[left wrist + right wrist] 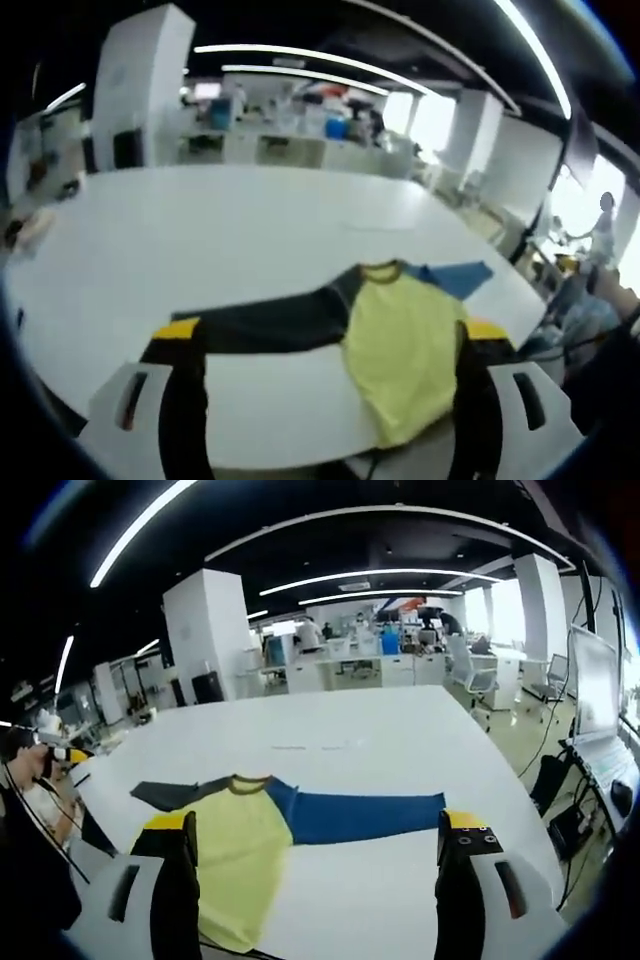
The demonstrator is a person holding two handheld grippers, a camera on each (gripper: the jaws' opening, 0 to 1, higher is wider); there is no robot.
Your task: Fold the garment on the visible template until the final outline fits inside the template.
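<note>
In the left gripper view, the left gripper [335, 400] has its two black jaws with yellow tips standing wide apart at about 7 and 5 o'clock, and nothing is held between them. Between the jaws lies the yellow short-bodied shirt with one dark grey sleeve and one blue sleeve [400, 340], flat on the large white table [200, 240]. Its dark sleeve stretches toward 9 o'clock and reaches near the left jaw; whether it touches the jaw I cannot tell. The blue sleeve points toward 2 o'clock.

In the right gripper view, the right gripper [312, 880] is also wide open, jaws at 7 and 5 o'clock, holding nothing. The shirt [235, 850] lies here with its yellow body beside the left jaw, and the blue sleeve runs toward 3 o'clock, ending just beside the yellow tip of the right jaw. The dark sleeve points to 10 o'clock. The table [380, 730] spreads out beyond the shirt.
</note>
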